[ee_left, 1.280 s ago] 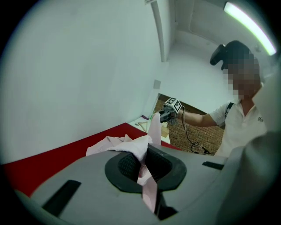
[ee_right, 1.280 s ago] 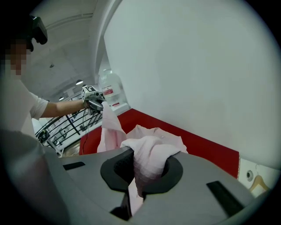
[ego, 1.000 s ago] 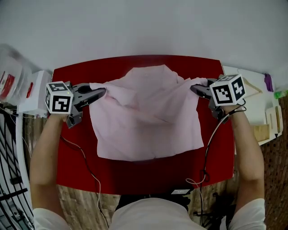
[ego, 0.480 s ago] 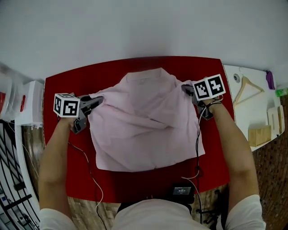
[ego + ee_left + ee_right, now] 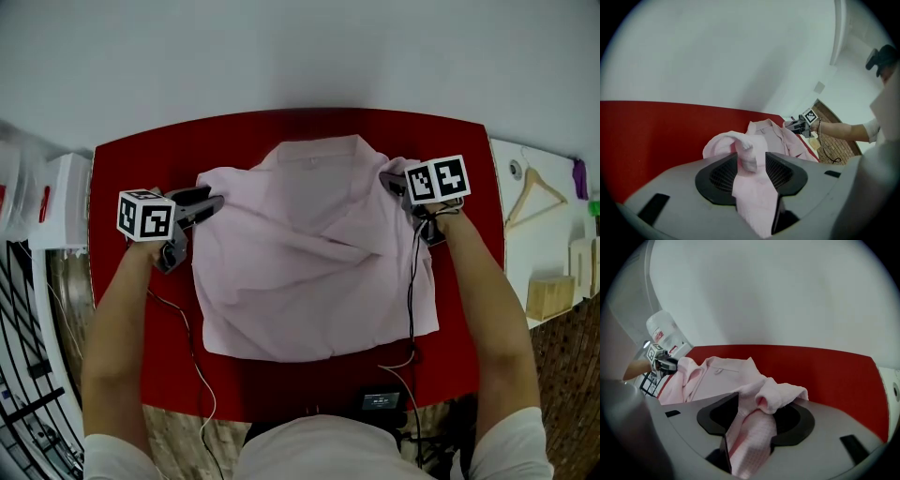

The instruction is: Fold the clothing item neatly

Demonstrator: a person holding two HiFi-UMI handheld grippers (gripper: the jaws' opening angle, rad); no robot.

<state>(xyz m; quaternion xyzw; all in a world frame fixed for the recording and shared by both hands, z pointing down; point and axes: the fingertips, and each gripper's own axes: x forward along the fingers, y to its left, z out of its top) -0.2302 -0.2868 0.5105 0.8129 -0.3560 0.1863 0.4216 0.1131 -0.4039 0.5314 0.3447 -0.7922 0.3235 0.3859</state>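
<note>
Shirt: A pale pink collared shirt point(image 5: 314, 262) lies spread out on a red table point(image 5: 141, 159). Its collar points to the far edge and its straight hem lies nearest the person. Soft creases cross its middle.
Shirt position: It sits about centred on the tabletop, with red showing on every side.
Shirt corners: The two far corners, one on each side of the collar, are bunched up. Each one runs into a gripper's mouth.
Left gripper: The left gripper point(image 5: 214, 202) rests low at the shirt's far left corner, with its marker cube toward the table's left edge. In the left gripper view its jaws stand apart, having just been opening. A rolled strip of pink fabric lies loosely between them, let go rather than pinched.
Right gripper: The right gripper point(image 5: 386, 180) sits at the shirt's far right corner. The right gripper view shows its jaws parted as well, having just been opening. A folded lump of pink cloth drapes between them, released.
Arms: Both bare forearms reach in from the near edge, one on each side of the shirt.
Cables: A thin cable point(image 5: 411, 281) trails from the right gripper along the shirt's right edge.
Surroundings: A wooden hanger point(image 5: 534, 192) lies on a white surface to the right of the table. A white box point(image 5: 61, 202) stands to the left. A plain pale wall rises behind.
</note>
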